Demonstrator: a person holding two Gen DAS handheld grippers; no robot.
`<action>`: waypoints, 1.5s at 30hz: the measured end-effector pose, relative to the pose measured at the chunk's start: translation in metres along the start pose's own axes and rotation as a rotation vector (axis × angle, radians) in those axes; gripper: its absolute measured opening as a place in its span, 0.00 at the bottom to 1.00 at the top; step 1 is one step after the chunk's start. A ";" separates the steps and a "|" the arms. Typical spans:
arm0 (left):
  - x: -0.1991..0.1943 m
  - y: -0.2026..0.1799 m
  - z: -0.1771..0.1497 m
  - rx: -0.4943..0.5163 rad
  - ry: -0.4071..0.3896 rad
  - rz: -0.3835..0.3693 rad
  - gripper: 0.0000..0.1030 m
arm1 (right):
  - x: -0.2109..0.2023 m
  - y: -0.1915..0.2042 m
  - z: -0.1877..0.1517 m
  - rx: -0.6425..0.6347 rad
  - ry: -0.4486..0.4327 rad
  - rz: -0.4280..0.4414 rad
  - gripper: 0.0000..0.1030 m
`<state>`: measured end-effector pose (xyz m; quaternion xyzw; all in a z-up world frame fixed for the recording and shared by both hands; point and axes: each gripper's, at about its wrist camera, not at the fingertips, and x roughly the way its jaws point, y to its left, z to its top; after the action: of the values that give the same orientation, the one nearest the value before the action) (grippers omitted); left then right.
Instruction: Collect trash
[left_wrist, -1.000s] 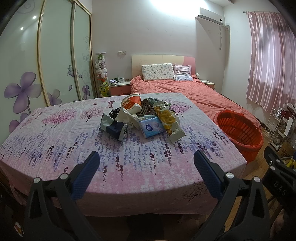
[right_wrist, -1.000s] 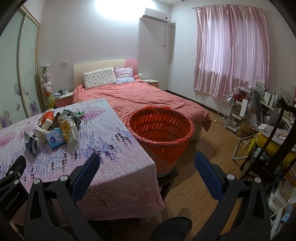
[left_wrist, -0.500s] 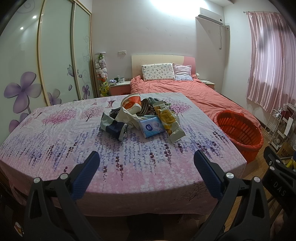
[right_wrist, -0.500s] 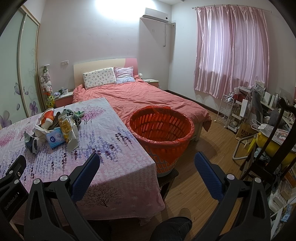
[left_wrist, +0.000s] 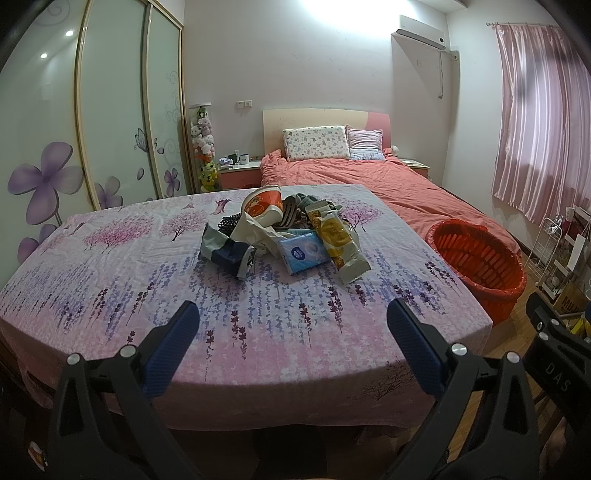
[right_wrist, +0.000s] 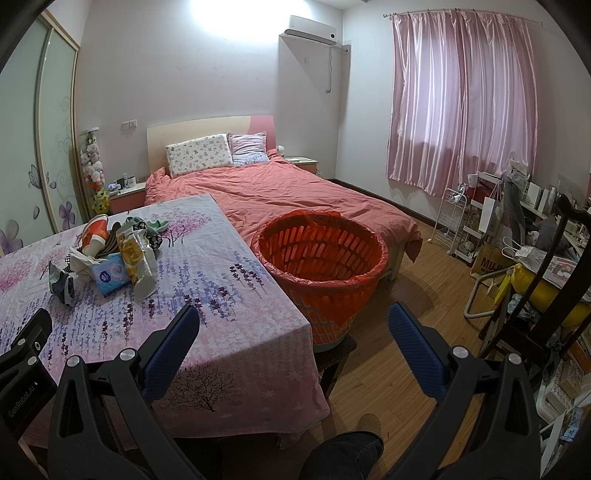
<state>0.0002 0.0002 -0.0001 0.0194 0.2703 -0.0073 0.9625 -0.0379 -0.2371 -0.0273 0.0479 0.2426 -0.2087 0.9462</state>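
Observation:
A heap of trash lies mid-table on the floral cloth (left_wrist: 110, 280): a red-and-white paper cup (left_wrist: 263, 206), a yellow snack wrapper (left_wrist: 338, 240), a blue tissue pack (left_wrist: 303, 253), a dark crumpled bag (left_wrist: 226, 253) and white paper. The same heap shows in the right wrist view, with the snack wrapper (right_wrist: 136, 254) and tissue pack (right_wrist: 110, 275). An orange basket (right_wrist: 320, 254) lined with a red bag stands off the table's right edge, also the basket (left_wrist: 476, 258). My left gripper (left_wrist: 291, 328) hangs open over the table's near edge. My right gripper (right_wrist: 293, 328) is open near the table corner, empty.
A bed (right_wrist: 295, 192) with a coral cover fills the back of the room. Wardrobe doors (left_wrist: 110, 110) line the left wall. A white wire rack (right_wrist: 456, 225), bags and clutter (right_wrist: 535, 258) crowd the right side. A person's leg and shoe (right_wrist: 354, 439) show at the bottom.

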 end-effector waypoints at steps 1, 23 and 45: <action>0.000 0.000 0.000 0.000 0.000 0.000 0.96 | 0.000 0.000 0.000 0.000 0.000 0.000 0.98; 0.006 0.000 -0.003 -0.005 0.016 0.003 0.96 | 0.006 0.003 0.002 -0.004 -0.004 -0.001 0.98; 0.139 0.112 0.035 -0.205 0.151 0.114 0.95 | 0.109 0.098 0.035 -0.080 0.167 0.352 0.90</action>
<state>0.1393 0.1097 -0.0387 -0.0631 0.3399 0.0768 0.9352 0.1052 -0.1952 -0.0501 0.0690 0.3161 -0.0255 0.9459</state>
